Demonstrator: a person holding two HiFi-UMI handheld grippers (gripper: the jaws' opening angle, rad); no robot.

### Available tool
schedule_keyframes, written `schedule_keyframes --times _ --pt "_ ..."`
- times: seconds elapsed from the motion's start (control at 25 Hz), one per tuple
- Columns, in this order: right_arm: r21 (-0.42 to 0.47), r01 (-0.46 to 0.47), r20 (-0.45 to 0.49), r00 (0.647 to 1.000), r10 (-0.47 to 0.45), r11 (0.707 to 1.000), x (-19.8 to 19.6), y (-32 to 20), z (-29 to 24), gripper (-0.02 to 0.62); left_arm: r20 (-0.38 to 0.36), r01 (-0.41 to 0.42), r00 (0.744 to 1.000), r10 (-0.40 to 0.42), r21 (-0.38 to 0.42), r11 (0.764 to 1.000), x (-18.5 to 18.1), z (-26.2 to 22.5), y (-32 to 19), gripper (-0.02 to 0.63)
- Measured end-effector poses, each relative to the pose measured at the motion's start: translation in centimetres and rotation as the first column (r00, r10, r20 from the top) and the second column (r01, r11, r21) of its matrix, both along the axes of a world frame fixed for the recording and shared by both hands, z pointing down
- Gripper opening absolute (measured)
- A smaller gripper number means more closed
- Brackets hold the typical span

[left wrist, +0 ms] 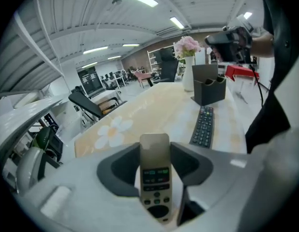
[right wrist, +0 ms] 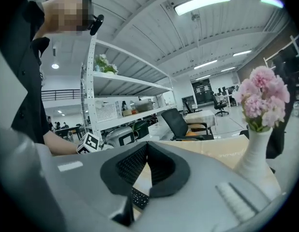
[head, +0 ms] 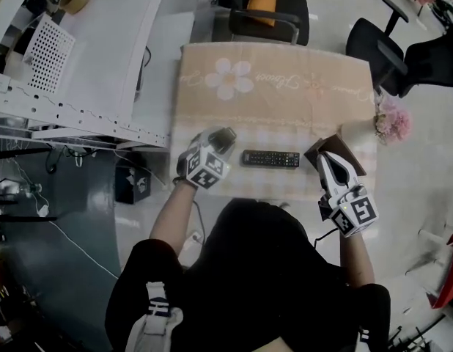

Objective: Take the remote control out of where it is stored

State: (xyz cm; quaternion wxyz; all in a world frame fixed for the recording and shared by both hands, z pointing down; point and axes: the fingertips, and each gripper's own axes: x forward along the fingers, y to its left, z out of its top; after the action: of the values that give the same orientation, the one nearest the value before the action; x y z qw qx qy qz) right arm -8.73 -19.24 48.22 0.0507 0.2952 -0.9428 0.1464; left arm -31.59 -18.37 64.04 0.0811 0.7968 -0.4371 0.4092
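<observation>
My left gripper (head: pixel 218 142) was clamped on a pale remote (left wrist: pixel 155 175), whose long axis ran along the jaws, button end toward me. My right gripper (right wrist: pixel 147 166) was closed and empty, beside the holder (head: pixel 336 151). A black remote (head: pixel 270 158) lay crosswise between both grippers.

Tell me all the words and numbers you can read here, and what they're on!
Nothing here reads clearly enough to quote.
On the tablecloth: curly script, too blurred to read.
On the black remote: button labels too small to read.
On the pale remote: button print blurred.
On the marker cubes: only black-and-white square patterns, no words.
</observation>
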Motion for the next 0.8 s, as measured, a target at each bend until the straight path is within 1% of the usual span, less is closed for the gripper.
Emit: schedule_keyframes --times 0.12,0.24,0.36,0.52,0.68,0.8 --pt "-0.003 -0.064 0.012 0.998 0.064 0.998 1.2 -0.1 -0.3 0.005 0.008 -0.017 1.000 0.018 -0.054 0.998 0.5 1.5 -1.1 0.196" --pt "0.007 -0.098 0.011 0.995 0.098 0.995 1.8 -0.1 -0.2 0.005 0.011 -0.034 0.999 0.035 -0.104 0.994 0.9 3.0 -1.8 0.195" --pt "0.004 -0.126 0.037 0.991 0.126 0.992 2.1 0.0 -0.5 0.005 0.013 -0.057 0.998 0.059 -0.143 0.988 1.3 4.2 -2.1 0.195" --pt "0.006 -0.173 -0.006 0.985 0.173 0.985 3.5 -0.1 0.1 0.005 0.029 -0.085 0.995 0.092 -0.174 0.981 1.9 5.6 -2.4 0.195" --pt "0.011 -0.201 -0.009 0.979 0.201 0.979 4.2 -0.4 0.0 0.005 0.031 -0.097 0.994 0.106 -0.202 0.975 2.0 6.7 -2.5 0.195" --pt "0.009 -0.207 -0.009 0.978 0.208 0.978 4.2 -0.5 0.0 0.005 0.022 -0.095 0.995 0.102 -0.211 0.973 1.9 6.9 -2.7 0.195"
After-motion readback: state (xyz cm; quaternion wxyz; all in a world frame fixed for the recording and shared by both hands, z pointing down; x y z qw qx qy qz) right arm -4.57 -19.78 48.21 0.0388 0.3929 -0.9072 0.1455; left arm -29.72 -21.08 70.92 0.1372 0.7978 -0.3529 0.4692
